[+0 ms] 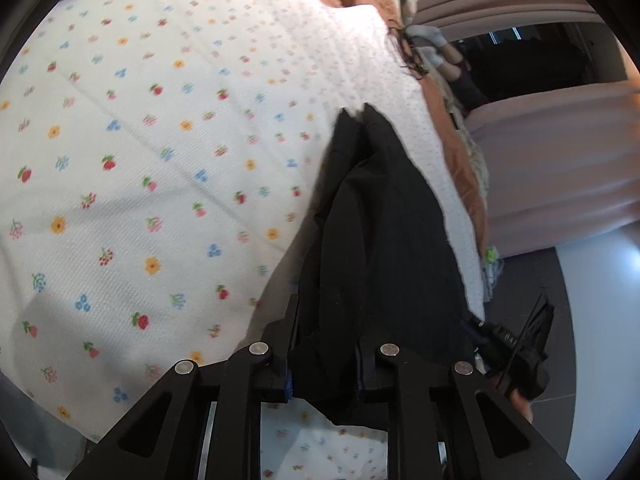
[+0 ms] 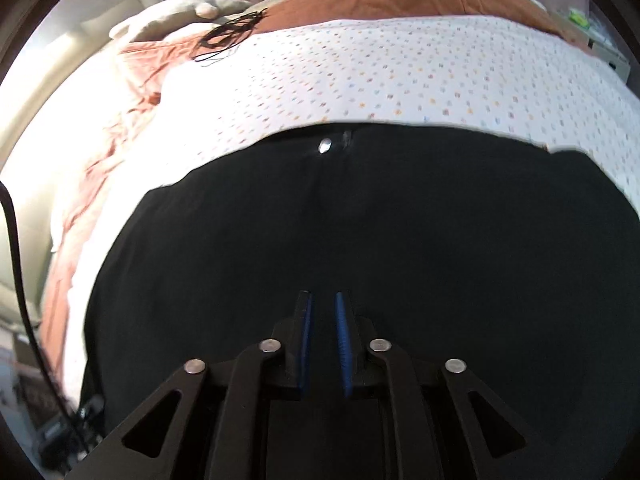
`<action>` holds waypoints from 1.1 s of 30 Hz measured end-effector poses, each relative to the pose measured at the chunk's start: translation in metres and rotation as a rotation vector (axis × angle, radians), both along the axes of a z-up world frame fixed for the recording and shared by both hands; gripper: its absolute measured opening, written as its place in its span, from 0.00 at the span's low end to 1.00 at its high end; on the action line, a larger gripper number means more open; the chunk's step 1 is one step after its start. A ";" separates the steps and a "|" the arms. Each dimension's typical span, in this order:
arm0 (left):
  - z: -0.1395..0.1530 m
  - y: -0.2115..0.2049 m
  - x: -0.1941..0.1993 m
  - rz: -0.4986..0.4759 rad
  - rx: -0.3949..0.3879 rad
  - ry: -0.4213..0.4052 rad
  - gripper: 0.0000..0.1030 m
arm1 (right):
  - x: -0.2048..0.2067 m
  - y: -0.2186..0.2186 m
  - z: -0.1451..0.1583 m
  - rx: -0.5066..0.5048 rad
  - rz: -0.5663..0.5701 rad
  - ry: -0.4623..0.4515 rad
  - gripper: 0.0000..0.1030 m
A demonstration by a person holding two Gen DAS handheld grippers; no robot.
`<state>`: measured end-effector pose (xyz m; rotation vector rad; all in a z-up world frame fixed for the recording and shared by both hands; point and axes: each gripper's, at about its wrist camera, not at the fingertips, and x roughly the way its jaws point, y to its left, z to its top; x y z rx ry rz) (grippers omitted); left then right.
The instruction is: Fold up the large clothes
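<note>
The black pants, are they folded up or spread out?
Spread out at the top: the black pants lie flat across the flowery sheet, silver button showing.

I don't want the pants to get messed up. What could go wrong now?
1. Only the left gripper pinches the black pants; the right gripper hovers open above them, so a one-sided pull could bunch them.
2. They lie near the floral sheet's edge and might slide off the bed.
3. The metal button could snag in the fold.
</note>
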<state>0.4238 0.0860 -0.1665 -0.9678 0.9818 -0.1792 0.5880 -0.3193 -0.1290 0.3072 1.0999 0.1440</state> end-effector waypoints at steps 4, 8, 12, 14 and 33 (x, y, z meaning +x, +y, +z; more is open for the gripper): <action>0.021 -0.003 -0.001 -0.022 -0.030 -0.054 0.17 | -0.037 -0.009 0.006 0.052 0.017 -0.013 0.48; 0.044 -0.011 0.000 -0.045 -0.061 -0.118 0.16 | -0.062 -0.011 0.009 0.075 0.015 -0.023 0.48; 0.062 -0.023 0.003 -0.066 -0.067 -0.160 0.16 | -0.095 -0.009 0.012 0.110 0.025 -0.025 0.24; 0.070 -0.029 0.006 -0.076 -0.074 -0.174 0.16 | -0.108 -0.009 0.009 0.136 0.031 -0.009 0.16; 0.133 -0.083 0.016 -0.157 -0.019 -0.265 0.15 | -0.145 0.018 -0.036 0.195 0.075 0.067 0.12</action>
